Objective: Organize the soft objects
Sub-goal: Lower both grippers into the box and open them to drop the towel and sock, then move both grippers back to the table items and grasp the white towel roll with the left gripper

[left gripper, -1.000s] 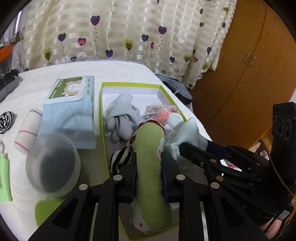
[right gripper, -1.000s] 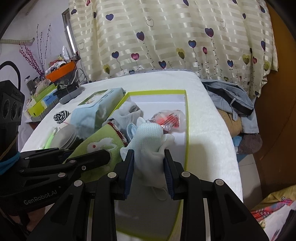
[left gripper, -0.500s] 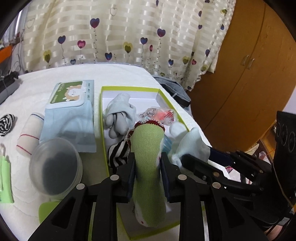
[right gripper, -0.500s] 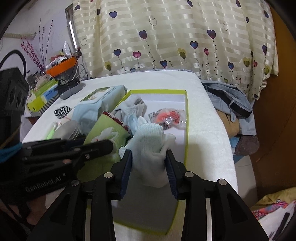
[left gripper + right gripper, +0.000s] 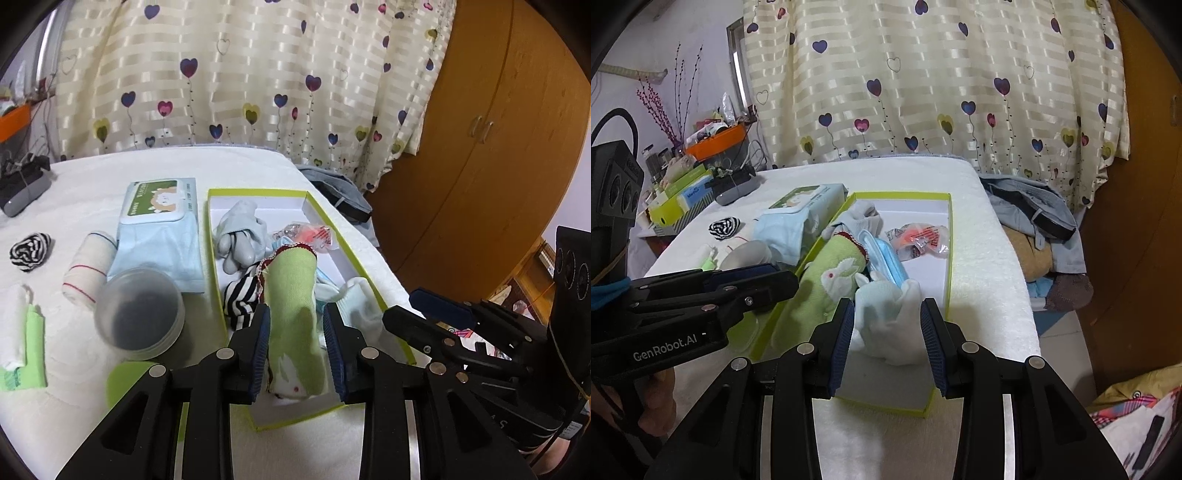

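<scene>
A white box with a lime-green rim (image 5: 216, 258) (image 5: 948, 258) lies on the white bed. In it are a green rabbit-print sock (image 5: 293, 321) (image 5: 827, 288), a pale blue sock (image 5: 888, 314) (image 5: 360, 306), a grey-blue sock (image 5: 240, 232), a black-and-white striped sock (image 5: 240, 299) and a clear packet (image 5: 919, 240). My left gripper (image 5: 297, 347) is open around the green sock, its pads just off the cloth. My right gripper (image 5: 888, 343) is open around the pale blue sock, which rests in the box.
Left of the box lie a wet-wipes pack (image 5: 159, 229), a round plastic container (image 5: 140, 314), a rolled white cloth (image 5: 88, 266), a striped sock ball (image 5: 29, 251) and a green-white cloth (image 5: 22, 343). Clothes (image 5: 1034, 221) are piled beyond the bed's right edge.
Both grippers have opened and let go of their socks, which now lie in the box. Both have drawn back a little.
</scene>
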Tool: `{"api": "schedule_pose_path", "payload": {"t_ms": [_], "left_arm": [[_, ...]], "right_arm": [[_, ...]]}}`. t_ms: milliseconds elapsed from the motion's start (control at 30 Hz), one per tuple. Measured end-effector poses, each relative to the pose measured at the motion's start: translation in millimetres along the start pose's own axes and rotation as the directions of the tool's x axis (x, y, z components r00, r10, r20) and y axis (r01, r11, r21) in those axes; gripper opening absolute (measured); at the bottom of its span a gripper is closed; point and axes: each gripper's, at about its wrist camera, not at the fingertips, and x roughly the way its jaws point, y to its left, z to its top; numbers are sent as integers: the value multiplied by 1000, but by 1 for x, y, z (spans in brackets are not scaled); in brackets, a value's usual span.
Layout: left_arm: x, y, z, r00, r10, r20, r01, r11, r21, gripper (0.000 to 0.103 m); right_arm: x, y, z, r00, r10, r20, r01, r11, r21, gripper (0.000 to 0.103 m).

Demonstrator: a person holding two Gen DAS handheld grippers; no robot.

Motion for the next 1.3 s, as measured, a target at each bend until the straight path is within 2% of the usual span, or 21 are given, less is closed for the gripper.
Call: {"api": "schedule_pose_path", "payload": {"t_ms": [433,500,533,633,1300], "left_arm": [[-42,2,-8,998,27,61,-28,1000,13,28],[-49,3,-9,997,30,71,-31,999,16,28],[-53,4,-10,997,29,78,-30,999,18,28],[-63,7,-13,995,35,93,-37,999,20,28],[-93,64,-33,987,109,117,-101,993,-67,28]], "right_arm": [[-32,24,-2,998,0,55,2,1000,-29,39],[-36,28,-2,998,1,64,1,999,-35,41],[-39,32,-3,998,1,70,2,999,-39,46],[-43,39,-2,997,3,81,0,999,-46,47],[-43,94,-2,995,42,95,-32,994,-105,47]]}}
